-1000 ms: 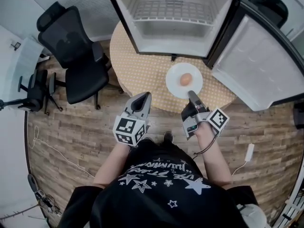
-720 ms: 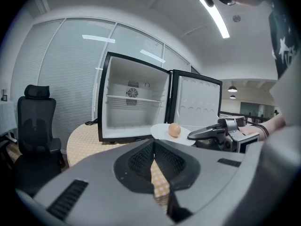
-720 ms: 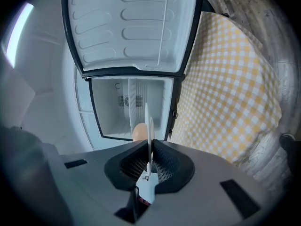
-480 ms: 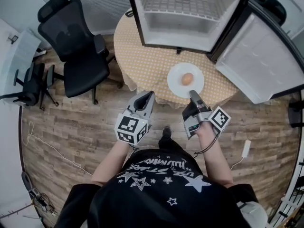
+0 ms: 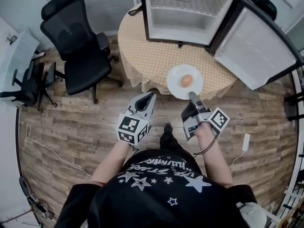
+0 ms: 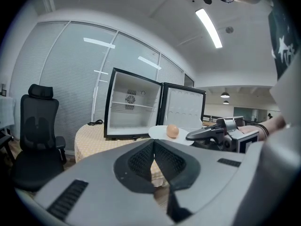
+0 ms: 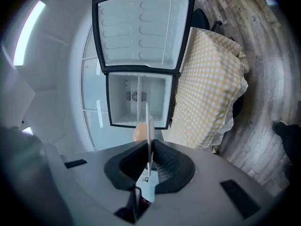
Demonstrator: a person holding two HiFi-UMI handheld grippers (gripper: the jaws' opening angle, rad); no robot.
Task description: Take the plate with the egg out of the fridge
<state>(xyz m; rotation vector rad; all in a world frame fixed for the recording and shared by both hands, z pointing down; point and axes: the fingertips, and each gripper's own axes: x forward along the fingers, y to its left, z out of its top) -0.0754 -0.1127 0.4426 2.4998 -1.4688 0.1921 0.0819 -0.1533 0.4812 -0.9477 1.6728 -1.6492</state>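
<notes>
A: Head view, big to small. Round table with the yellow dotted cloth [image 5: 142,56], small black fridge with white inside [image 5: 190,18] on its far side. Why is the fridge door [image 5: 256,51] swung right out?
B: To let a plate through the opening, I'd judge. Inside looks bare.
A: Task thing?
B: Round white plate [image 5: 175,83] is out of the fridge and well clear of it. It looks lifted over the table's near edge, partly past it. It's held level, which keeps the load from rolling.
A: Held by what?
B: Right gripper [image 5: 192,96], clamped on the near rim. Right gripper view shows the rim edge-on between the pads [image 7: 164,166], jaws nearly together because the plate is thin. The gripper is turned on its side, so one pad sits above the rim and one below.
A: Left gripper [image 5: 150,95]?
B: Jaws closed, tips meeting, nothing between them. It hangs beside the right one, apart from the plate. It's spare, one grip seems enough.
A: Smallest?
B: Brown egg [image 5: 186,80], loose near the plate's middle, away from the rim. Safest spot if the plate tips.
A: Progress?
B: Take-out looks done, bar setting down. A rim-only grip could sag, so go slow.
</notes>
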